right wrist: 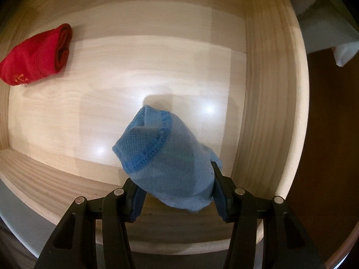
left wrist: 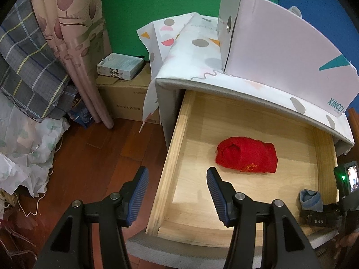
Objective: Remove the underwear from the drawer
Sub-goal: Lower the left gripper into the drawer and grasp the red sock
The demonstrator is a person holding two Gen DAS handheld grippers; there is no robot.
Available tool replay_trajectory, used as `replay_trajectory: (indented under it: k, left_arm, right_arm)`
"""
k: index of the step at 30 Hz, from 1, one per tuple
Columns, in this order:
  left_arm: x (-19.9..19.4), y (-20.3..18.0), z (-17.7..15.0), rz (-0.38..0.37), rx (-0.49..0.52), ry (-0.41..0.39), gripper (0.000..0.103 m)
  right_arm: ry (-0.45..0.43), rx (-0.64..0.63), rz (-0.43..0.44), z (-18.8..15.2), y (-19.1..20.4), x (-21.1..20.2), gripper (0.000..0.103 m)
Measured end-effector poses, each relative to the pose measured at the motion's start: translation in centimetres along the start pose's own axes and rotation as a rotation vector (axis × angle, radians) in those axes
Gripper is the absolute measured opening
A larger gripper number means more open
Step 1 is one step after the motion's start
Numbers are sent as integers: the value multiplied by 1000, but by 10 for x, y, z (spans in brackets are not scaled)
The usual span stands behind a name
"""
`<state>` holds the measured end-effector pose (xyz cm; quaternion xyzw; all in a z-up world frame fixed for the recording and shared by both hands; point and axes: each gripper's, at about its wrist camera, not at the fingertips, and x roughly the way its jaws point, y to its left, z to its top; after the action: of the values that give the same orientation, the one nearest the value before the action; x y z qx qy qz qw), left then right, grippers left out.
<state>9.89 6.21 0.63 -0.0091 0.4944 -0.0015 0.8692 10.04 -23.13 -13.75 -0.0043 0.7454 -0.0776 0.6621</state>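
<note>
The wooden drawer (left wrist: pixel 174 148) stands pulled out of a cloth-covered cabinet. A folded red underwear (left wrist: pixel 245 155) lies near the middle of its floor. My left gripper (left wrist: pixel 177 172) hangs open and empty over the drawer's left wall, one finger outside and one inside. In the right wrist view my right gripper (right wrist: pixel 175 179) points down into the drawer and is shut on a blue underwear (right wrist: pixel 166 154), bunched between its pads. The red underwear (right wrist: pixel 33 62) lies off to the upper left there. From the left wrist view the blue underwear (left wrist: pixel 310 199) shows in the right gripper (left wrist: pixel 314 215) at the drawer's near right corner.
A pink cardboard box (left wrist: pixel 280 51) sits on the patterned cabinet top (left wrist: pixel 202 49). Cardboard boxes (left wrist: pixel 125 96), curtains (left wrist: pixel 74 44) and piled bedding (left wrist: pixel 29 71) crowd the left. Dark wooden floor (left wrist: pixel 89 157) lies beside the drawer. The drawer's right wall (right wrist: pixel 269 89) is close to my right gripper.
</note>
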Motion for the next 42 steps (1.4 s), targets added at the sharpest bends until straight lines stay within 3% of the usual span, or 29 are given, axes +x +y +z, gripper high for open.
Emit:
replay_trajectory:
  k: [7,10,16,20,26,42]
  left_arm:
    - [12,-13,3,-103,82,65,55]
    - [14,-25,7,-109,181,70,55]
    - [19,-52,9,-19,480,12,55]
    - [29,-67,7,-59,615,37,55]
    - [43,-96,4,-108,753,72,55]
    - [87,-136,10,-101,933,123,55]
  right_arm:
    - [-39,8,0,-33,-1,5,48]
    - [-52,11,-3,-38,-9,6,48]
    - [-67,19,12,-35,-8,3,47]
    - [-72,19,15,-39,-11,9,47]
    - [-62,23,18,-16,-18,-4,47]
    - [-44,41,48,-13,-22,-8,47]
